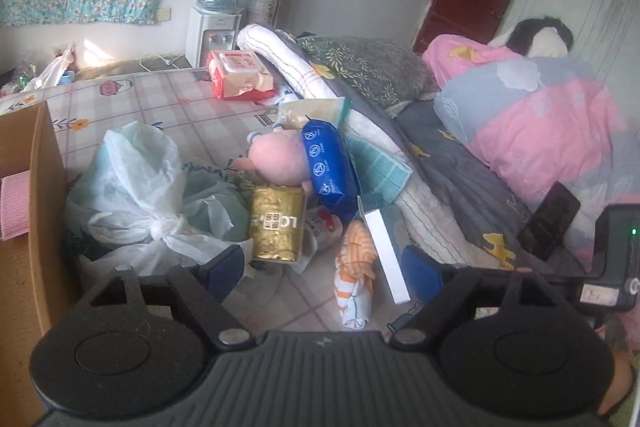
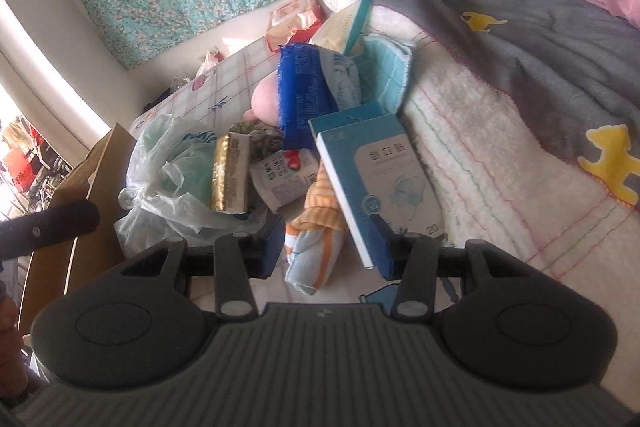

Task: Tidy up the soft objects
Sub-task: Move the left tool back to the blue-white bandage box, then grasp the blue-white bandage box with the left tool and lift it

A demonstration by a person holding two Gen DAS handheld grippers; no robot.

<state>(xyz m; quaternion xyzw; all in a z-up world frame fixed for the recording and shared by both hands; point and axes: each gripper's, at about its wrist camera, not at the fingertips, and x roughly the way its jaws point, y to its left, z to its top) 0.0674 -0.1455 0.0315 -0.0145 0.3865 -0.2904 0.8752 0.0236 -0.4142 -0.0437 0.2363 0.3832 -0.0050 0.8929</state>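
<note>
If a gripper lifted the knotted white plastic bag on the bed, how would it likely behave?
The plastic bag looks thin and crinkled, so it would probably sag and change shape. Its glossy film may slip; the knot seems the firmest hold. Its soft bulges suggest light contents, though they are hidden.

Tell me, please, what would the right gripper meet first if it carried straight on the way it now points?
Most likely the rolled orange-striped cloth, which lies between the open fingers of the right gripper just ahead. The blue box leans close by the right-hand finger and might be brushed first; depth is hard to judge.
</note>
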